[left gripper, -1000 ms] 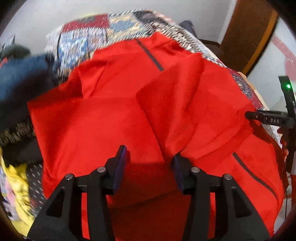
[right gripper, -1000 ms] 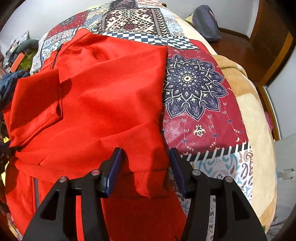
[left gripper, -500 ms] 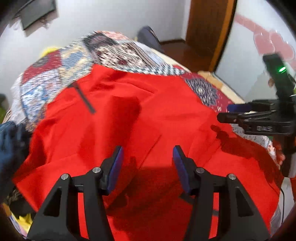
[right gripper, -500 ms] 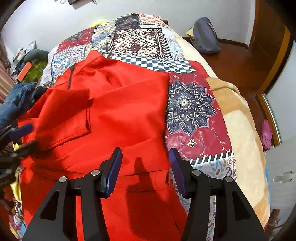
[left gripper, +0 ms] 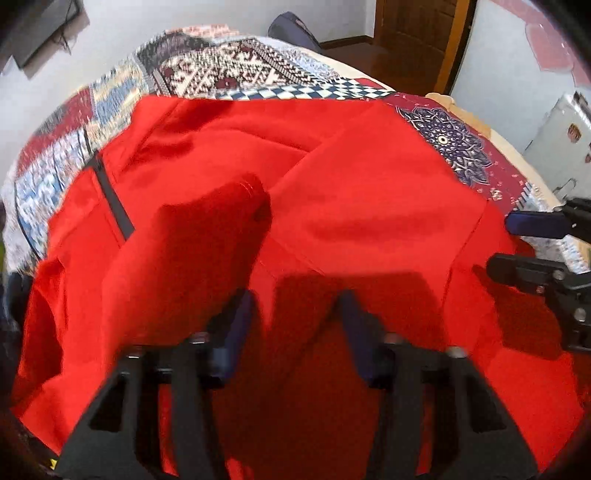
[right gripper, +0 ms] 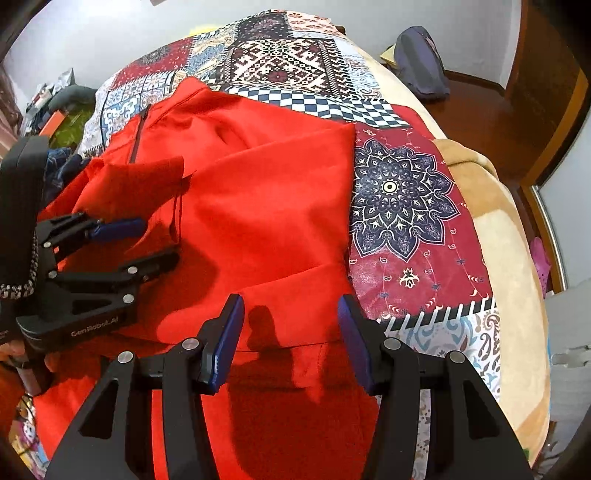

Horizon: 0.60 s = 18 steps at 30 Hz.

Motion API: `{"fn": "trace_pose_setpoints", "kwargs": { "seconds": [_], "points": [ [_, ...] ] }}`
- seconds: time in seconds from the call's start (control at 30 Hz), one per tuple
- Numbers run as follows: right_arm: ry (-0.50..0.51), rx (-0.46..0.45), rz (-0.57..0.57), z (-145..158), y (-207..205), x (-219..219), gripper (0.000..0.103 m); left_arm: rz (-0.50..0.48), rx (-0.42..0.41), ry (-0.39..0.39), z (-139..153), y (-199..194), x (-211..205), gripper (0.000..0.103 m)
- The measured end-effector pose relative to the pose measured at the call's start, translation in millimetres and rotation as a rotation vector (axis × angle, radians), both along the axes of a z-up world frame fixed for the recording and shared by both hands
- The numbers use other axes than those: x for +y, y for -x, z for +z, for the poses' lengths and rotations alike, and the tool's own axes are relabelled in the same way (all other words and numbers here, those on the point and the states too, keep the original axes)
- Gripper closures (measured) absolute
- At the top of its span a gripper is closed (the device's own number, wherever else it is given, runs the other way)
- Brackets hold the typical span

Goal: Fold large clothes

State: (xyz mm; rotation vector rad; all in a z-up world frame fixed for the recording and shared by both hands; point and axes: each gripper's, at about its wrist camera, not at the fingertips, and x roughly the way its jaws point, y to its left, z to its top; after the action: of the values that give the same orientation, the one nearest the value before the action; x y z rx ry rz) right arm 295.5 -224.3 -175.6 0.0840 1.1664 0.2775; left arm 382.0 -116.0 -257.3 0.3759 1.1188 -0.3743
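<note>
Seemingly one red garment (right gripper: 258, 206), two grippers

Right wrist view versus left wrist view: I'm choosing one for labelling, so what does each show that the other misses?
Only the right wrist view: an orange box and green clutter beside the bed. Only the left wrist view: a dark wall-mounted screen. Both: the red garment on the patchwork bedspread, and the dark bag on the floor.
</note>
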Motion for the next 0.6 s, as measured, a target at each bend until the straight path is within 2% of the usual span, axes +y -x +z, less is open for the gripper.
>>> {"fn": "trace_pose_setpoints", "kwargs": {
  "seconds": [0.03, 0.07, 0.1, 0.23, 0.4, 0.5, 0.6],
  "points": [
    [-0.001, -0.002, 0.003, 0.4, -0.1, 1.2, 0.054, 0.001, -0.005, -0.002, 0.4, -1.5, 0.6, 0.079],
    [-0.004, -0.003, 0.003, 0.8, 0.6, 1.2, 0.054, 0.007, -0.002, 0.01, 1.7, -2.0, 2.3, 0.093],
    [-0.006, -0.003, 0.003, 1.3, 0.9, 1.6, 0.054, 0.02, 0.0, 0.016, 3.8, -3.4, 5.8, 0.095],
    [-0.007, -0.007, 0.001, 4.7, 2.8, 1.5, 0.054, 0.073, -0.013, 0.104, 25.7, -0.2, 28.2, 0.096],
    [-0.012, -0.024, -0.005, 14.5, 5.0, 4.0, 0.054, 0.162, -0.049, 0.339, 87.3, 26.1, 85.7, 0.096],
    [-0.009, -0.043, 0.003, 24.4, 4.5, 10.2, 0.054, 0.221, -0.112, 0.411, 122.4, 44.7, 119.8, 0.096],
    [-0.009, -0.067, 0.024, 35.6, 4.6, 21.3, 0.054, 0.28, -0.191, 0.431, 151.0, 67.3, 154.3, 0.096]
  ]
}}
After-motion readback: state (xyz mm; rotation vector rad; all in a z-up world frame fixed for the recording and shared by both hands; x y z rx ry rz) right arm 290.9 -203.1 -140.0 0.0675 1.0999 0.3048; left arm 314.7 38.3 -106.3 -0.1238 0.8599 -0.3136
